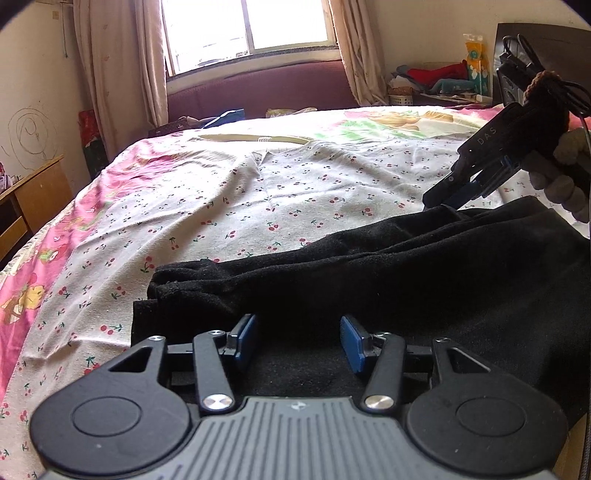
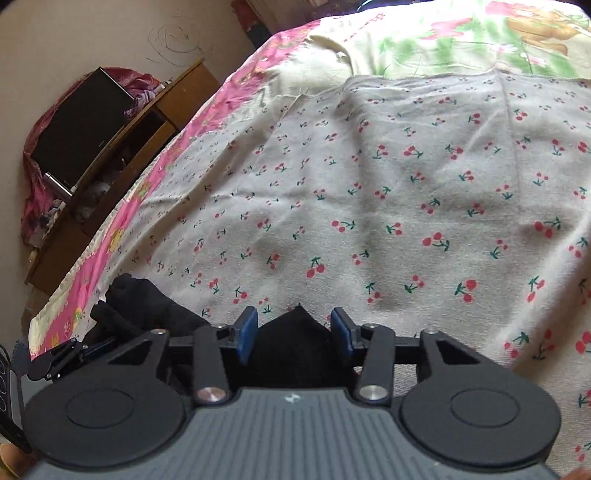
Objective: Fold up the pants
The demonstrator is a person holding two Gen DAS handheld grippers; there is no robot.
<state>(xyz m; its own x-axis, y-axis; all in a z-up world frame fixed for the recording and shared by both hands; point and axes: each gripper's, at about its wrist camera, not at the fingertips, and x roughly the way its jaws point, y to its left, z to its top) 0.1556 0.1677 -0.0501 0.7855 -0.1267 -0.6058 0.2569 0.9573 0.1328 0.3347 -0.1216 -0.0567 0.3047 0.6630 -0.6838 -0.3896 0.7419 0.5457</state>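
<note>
Far left a wooden cabinet stands against the scribbled wall, curtains frame the bright window at the far side. The bed fills most of both views, pink cartoon sheet under a white cherry-print cloth. The black pants lie bunched along the near edge of the bed on that cloth, running from near left to right. Left hand-held gripper sits low over the near part of the pants, blue pads spread apart with black fabric below and between them, not pinched. In the right wrist view the right hand-held gripper is spread too, a peaked corner of the pants standing up between the pads, pads not pressing on it. Far right in the left wrist view the right hand-held gripper angles down to the far edge of the pants, held by a gloved hand. Behind it a cluttered shelf with red and yellow items.
</note>
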